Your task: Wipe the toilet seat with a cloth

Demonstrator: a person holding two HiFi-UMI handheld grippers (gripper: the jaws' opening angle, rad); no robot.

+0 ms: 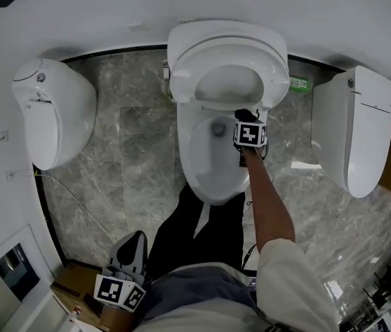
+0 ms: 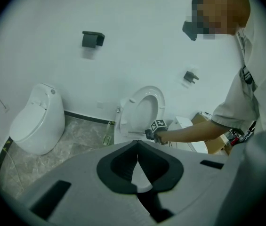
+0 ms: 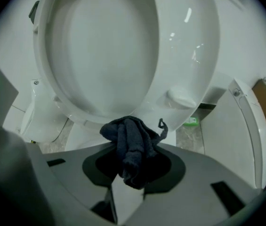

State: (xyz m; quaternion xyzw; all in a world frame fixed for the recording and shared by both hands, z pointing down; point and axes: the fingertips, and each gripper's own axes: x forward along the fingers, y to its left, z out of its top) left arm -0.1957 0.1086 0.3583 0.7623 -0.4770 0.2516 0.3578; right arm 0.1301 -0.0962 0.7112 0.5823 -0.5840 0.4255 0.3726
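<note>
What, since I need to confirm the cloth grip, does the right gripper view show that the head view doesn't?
Right gripper view only: how the dark cloth sits bunched and clamped between the right gripper's jaws. Head view only: the left gripper low beside the person's leg, and the open bowl. Both: the middle toilet's raised seat.

a closed white toilet (image 1: 50, 113) stood at the left and a second toilet (image 1: 358, 126) at the right, both on a grey marbled floor (image 1: 133, 151) against a white wall (image 1: 112, 12). a small green packet (image 1: 299, 84) lay by the wall. a cardboard box (image 1: 77, 282) sat at lower left, with a thin cable (image 1: 70, 194) on the floor nearby. a black bracket (image 2: 92, 39) hung on the wall.
</note>
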